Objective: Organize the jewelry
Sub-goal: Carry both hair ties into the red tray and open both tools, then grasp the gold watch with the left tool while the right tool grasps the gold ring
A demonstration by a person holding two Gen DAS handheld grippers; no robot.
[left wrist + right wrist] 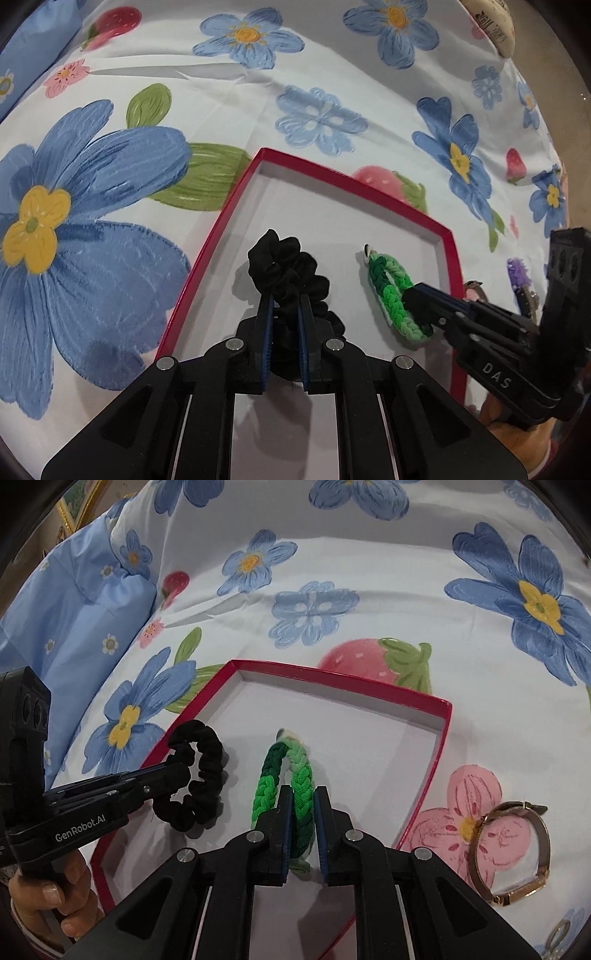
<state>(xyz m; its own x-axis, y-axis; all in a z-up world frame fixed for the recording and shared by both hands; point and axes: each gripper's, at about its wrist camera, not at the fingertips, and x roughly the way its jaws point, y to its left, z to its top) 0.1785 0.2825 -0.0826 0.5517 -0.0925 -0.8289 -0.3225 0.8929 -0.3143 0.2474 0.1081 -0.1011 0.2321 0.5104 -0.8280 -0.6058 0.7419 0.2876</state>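
Note:
A shallow red box point(221, 218) with a white inside lies on the flowered sheet; it also shows in the right wrist view point(441, 746). My left gripper point(286, 299) is shut on a black scrunchie point(284, 266), which rests inside the box at its left; the scrunchie also shows in the right wrist view point(207, 771). My right gripper point(301, 794) is shut on one strand of a green braided band point(269, 779) lying in the box to the right of the scrunchie; the band also shows in the left wrist view point(391, 291).
A gold watch point(517, 849) lies on the sheet to the right of the box. A purple item point(519, 275) lies beyond the box's right rim. A blue pillow point(74, 620) sits at the far left.

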